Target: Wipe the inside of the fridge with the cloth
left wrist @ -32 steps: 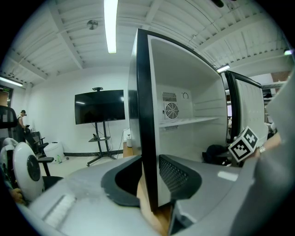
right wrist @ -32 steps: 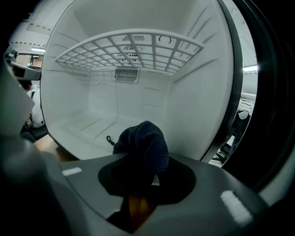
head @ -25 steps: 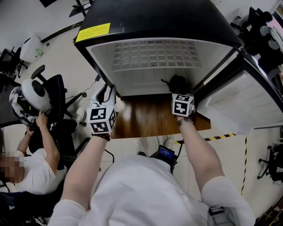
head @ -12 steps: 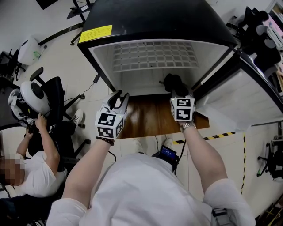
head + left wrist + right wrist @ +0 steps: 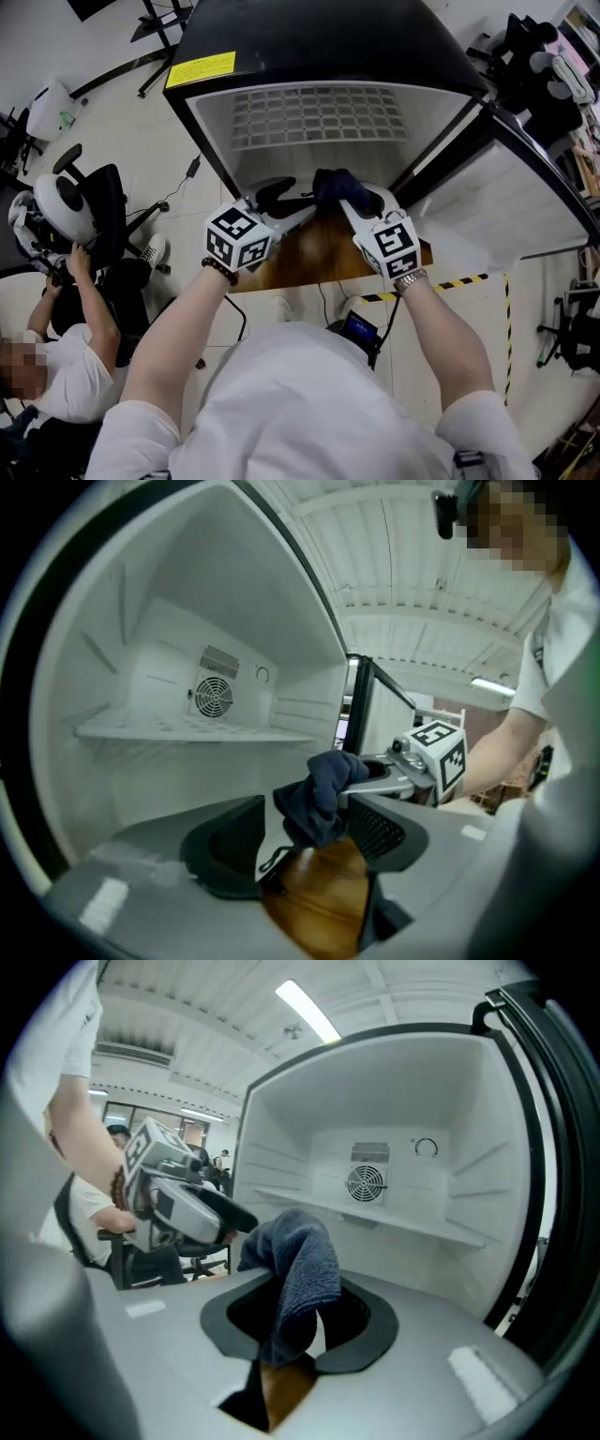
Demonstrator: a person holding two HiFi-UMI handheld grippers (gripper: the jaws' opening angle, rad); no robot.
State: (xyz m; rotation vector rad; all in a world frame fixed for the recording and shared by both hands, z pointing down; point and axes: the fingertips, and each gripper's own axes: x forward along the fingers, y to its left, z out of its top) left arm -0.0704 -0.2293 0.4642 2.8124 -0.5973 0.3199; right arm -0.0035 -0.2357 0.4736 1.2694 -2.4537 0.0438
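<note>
The cloth [image 5: 336, 184] is held up at the mouth of the fridge [image 5: 211, 122], in front of the open cavity, with no inner wall touched yet. It is gripped by the right claw [image 5: 352, 199], whose jaws are closed on a fold; the rest is bunched above the pads and hangs below them. The left claw [image 5: 287, 199] is set in from the fridge's left side. Its jaws have just been opening and stand wide apart, with the cloth's hanging end between them but pressed by neither pad. A hand-over or a two-claw spread is judged to be the step in hand; wiping is not begun. The cloth is judged soft, light and limp: it will sag and fold under its own weight, is unlikely to slip once pinched, and cannot break. A thick bunched fold near the middle is best taken, not a thin corner, so that a flat patch is left free to be pressed on the fridge walls.
</note>
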